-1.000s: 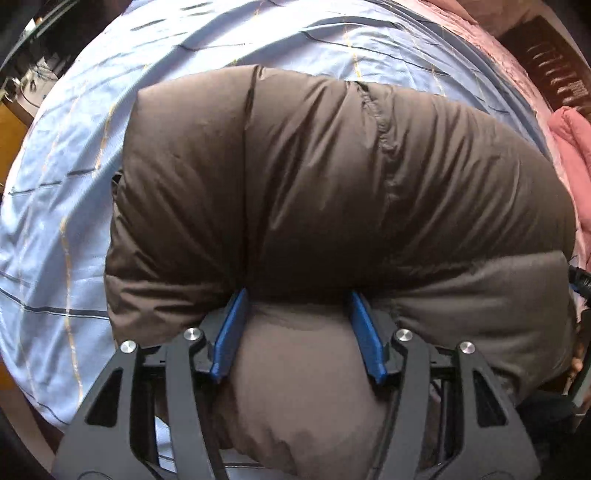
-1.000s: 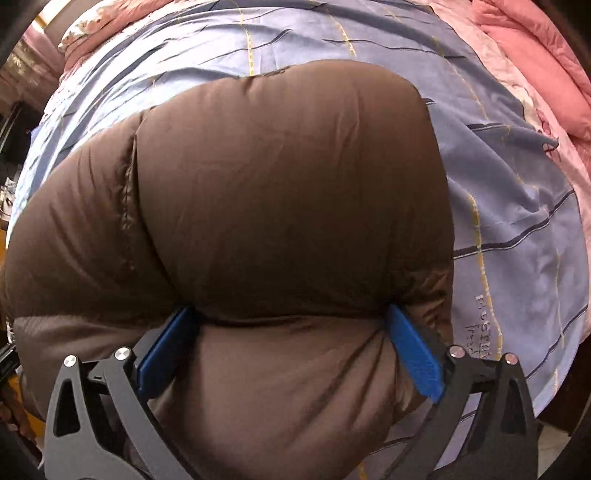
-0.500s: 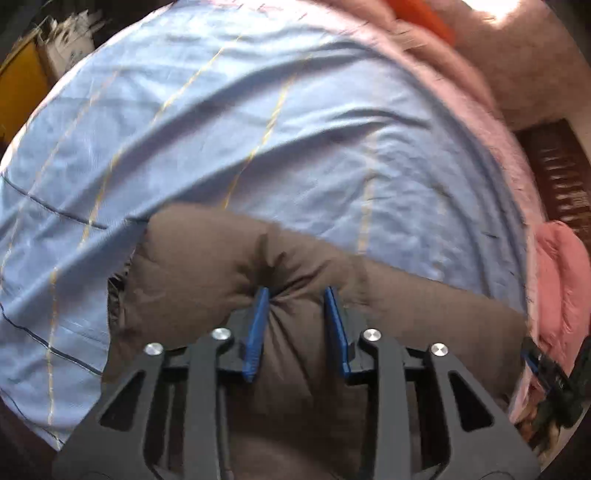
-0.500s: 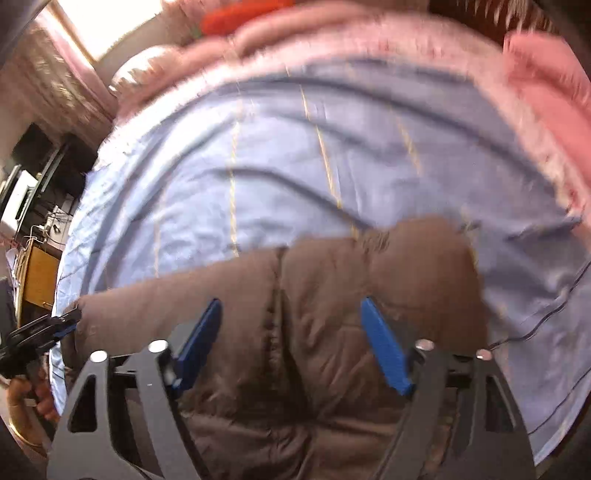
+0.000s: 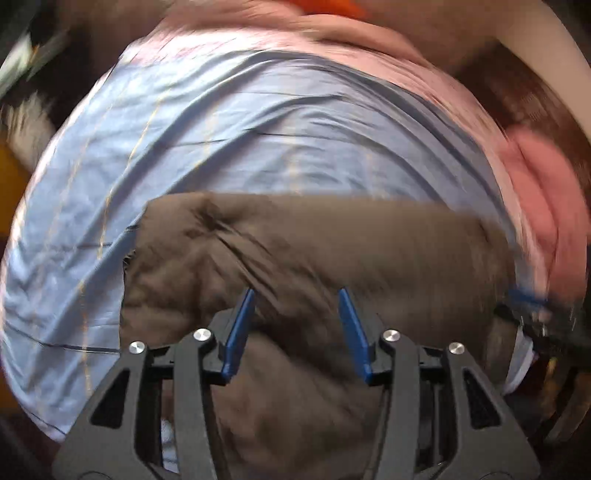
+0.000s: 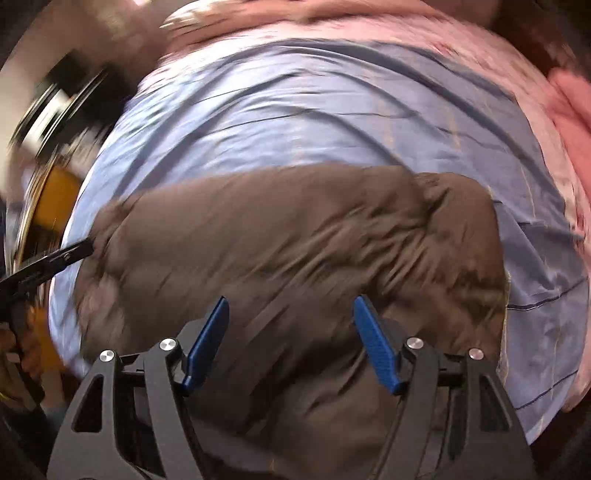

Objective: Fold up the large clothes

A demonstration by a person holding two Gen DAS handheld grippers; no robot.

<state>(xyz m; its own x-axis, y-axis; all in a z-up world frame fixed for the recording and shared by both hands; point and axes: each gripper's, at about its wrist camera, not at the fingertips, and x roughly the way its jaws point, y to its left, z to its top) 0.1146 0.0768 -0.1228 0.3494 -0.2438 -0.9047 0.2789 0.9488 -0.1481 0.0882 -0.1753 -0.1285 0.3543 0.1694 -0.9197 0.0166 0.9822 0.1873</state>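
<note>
While fingers (image 5: 240,328) gape, brown jacket (image 6: 280,240) between — blurred, on bedsheet (image 5: 277,129).

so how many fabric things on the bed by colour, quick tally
brown: 1, the puffy jacket
blue: 1, the striped sheet
pink: 2, the quilt at the far edge, the bundle on the right
total: 4

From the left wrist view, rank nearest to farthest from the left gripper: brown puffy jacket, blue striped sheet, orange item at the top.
1. Brown puffy jacket, between the left gripper fingers.
2. Blue striped sheet, beyond the jacket.
3. Orange item, blurred, far top edge.
</note>
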